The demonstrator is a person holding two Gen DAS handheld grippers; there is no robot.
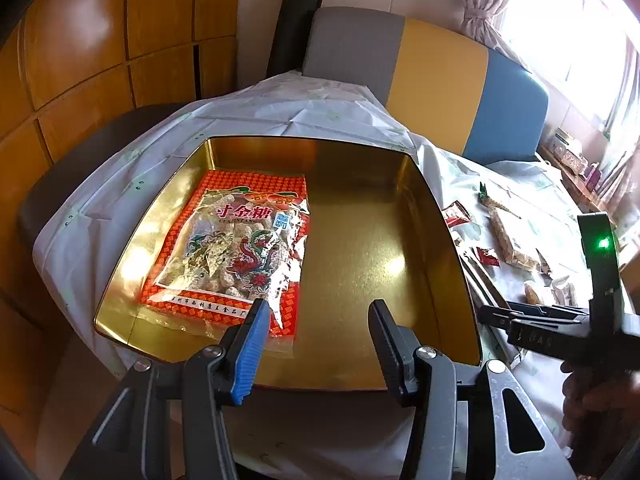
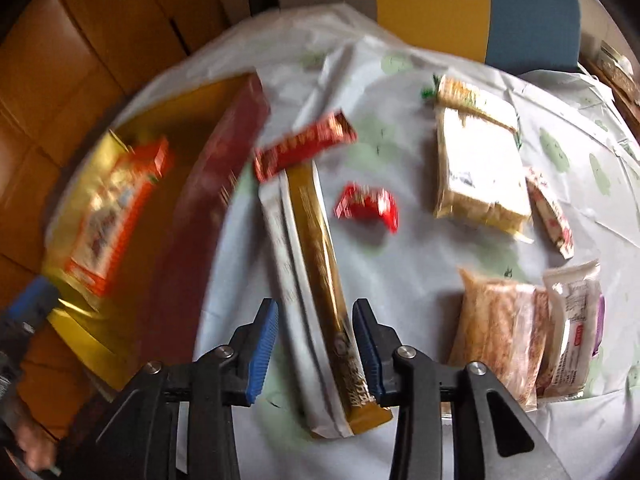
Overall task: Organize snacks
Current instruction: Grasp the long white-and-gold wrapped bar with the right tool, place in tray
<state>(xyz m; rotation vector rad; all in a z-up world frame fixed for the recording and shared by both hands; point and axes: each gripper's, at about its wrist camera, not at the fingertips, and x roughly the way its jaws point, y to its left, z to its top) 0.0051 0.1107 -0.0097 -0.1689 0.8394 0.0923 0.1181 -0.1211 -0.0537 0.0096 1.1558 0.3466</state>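
fingers of the right gripper (image 2: 315, 354) stand parted astride the gold packet (image 2: 320, 264) beside the tin (image 2: 224, 168), not yet gripping. closing off-centre could nip the white packet (image 2: 280, 240) lying against it too, or let the slick foil slide out. left gripper (image 1: 316, 344), also released and empty, hovers over the tin's near rim. inside the tin: one candy bag (image 1: 236, 240). beyond the gold packet: two small red sweets.

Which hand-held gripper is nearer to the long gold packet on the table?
Right. The right hand-held gripper has its open jaws on either side of the long gold packet; the left hand-held gripper is over the gold tin.
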